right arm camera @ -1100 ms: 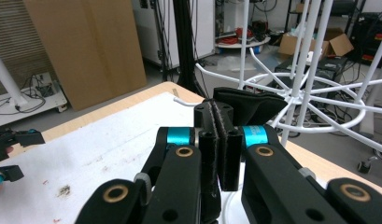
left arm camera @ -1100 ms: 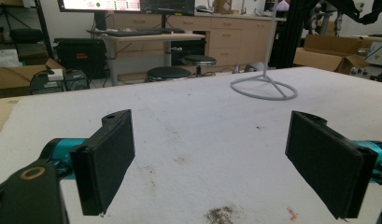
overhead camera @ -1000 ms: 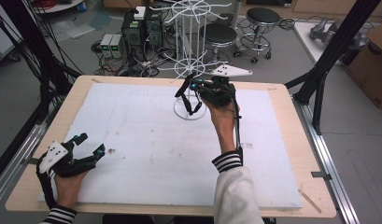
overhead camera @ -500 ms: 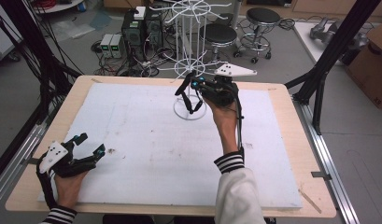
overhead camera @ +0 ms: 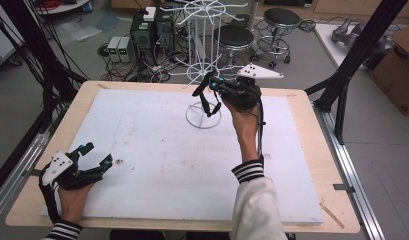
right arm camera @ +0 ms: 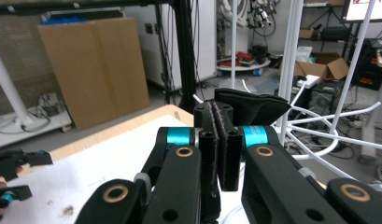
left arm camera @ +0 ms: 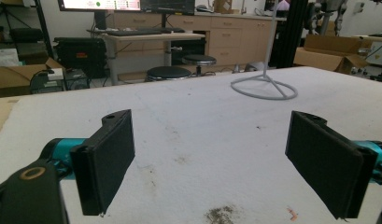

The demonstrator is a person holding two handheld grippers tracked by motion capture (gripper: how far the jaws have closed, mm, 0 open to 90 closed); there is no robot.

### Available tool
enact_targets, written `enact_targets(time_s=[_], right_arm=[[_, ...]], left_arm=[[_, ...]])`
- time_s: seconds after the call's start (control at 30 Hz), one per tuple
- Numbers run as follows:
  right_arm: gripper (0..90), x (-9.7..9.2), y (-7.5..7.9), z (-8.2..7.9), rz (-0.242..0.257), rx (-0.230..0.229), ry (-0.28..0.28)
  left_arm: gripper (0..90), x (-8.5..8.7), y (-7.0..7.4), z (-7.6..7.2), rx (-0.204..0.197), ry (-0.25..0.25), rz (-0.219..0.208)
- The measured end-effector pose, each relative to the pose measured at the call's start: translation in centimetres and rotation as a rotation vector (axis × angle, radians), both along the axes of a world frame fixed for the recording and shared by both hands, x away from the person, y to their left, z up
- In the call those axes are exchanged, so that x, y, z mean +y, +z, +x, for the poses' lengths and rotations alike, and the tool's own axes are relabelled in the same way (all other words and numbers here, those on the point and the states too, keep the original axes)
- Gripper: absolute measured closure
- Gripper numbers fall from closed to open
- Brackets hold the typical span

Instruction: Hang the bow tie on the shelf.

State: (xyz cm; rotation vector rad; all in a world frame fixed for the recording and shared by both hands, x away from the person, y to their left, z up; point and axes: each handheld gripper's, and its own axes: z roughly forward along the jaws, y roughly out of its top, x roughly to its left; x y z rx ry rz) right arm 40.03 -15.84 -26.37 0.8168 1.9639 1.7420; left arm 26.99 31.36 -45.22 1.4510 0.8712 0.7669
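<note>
Nothing has moved much since the earlier frame. From the high view, your right gripper (overhead camera: 210,89) holds a black strap (overhead camera: 206,104) hanging down beside the white wire rack (overhead camera: 204,50), over its ring base. From the left gripper view, your left gripper (left arm camera: 211,161) is wide open, low over the white board (left arm camera: 202,126). From the right gripper view, the jaws pinch that black strap (right arm camera: 249,108).

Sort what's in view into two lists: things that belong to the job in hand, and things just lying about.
Job in hand:
- right gripper, shut on black strap
- white wire rack on the white board

Lying about:
- left gripper, open, empty
- stools
- computer boxes
- cardboard sheet
</note>
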Motion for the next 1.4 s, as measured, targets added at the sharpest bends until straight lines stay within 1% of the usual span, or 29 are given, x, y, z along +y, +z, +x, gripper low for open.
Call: enact_targets(time_s=[0.03,0.17,0.23,0.37,0.5,0.53,0.7,0.87,0.97,1.03,1.1,1.23,1.4], right_arm=[[88.8,0.0,0.0,0.0,0.008,0.002,0.000],[88.8,-0.1,0.1,0.1,0.010,-0.006,-0.003],[88.8,-0.2,0.2,0.2,0.018,-0.005,-0.008],[88.7,-0.6,-0.1,0.6,0.027,0.010,-0.016],[88.7,-1.1,-0.4,1.0,0.040,0.033,-0.025],[88.7,-1.3,-0.5,1.1,0.041,0.047,-0.029],[88.7,-1.8,-1.0,1.4,0.047,0.073,-0.046],[88.7,-2.2,-1.9,1.8,0.052,0.119,-0.055],[88.7,-2.2,-2.2,2.0,0.047,0.138,-0.058],[88.7,-2.2,-2.4,2.0,0.042,0.137,-0.069],[88.6,-2.1,-2.7,2.0,0.024,0.149,-0.074],[88.7,-2.2,-3.1,2.0,-0.013,0.157,-0.091],[88.7,-1.9,-3.3,2.0,-0.061,0.157,-0.104]], left_arm=[[16.1,0.0,0.0,0.0,-0.002,0.001,-0.001],[16.1,0.0,0.0,0.0,-0.002,0.001,-0.001],[16.1,0.0,0.0,0.0,-0.003,0.001,-0.001],[16.1,0.0,0.0,0.0,0.000,0.000,0.000],[16.1,0.0,0.0,0.0,-0.001,0.001,0.001],[16.1,0.0,0.0,0.0,-0.001,0.001,-0.003],[16.1,0.0,0.0,0.0,-0.001,0.000,0.000],[16.1,0.0,0.0,0.0,-0.002,0.000,-0.001],[16.1,0.0,0.0,0.0,-0.001,0.000,-0.001],[16.1,0.0,0.0,0.0,-0.001,0.000,0.000],[16.1,0.0,0.0,0.0,-0.001,0.000,0.000],[16.1,0.0,0.0,0.0,-0.002,0.000,0.000],[16.1,0.0,0.0,0.0,-0.002,0.000,0.001]])
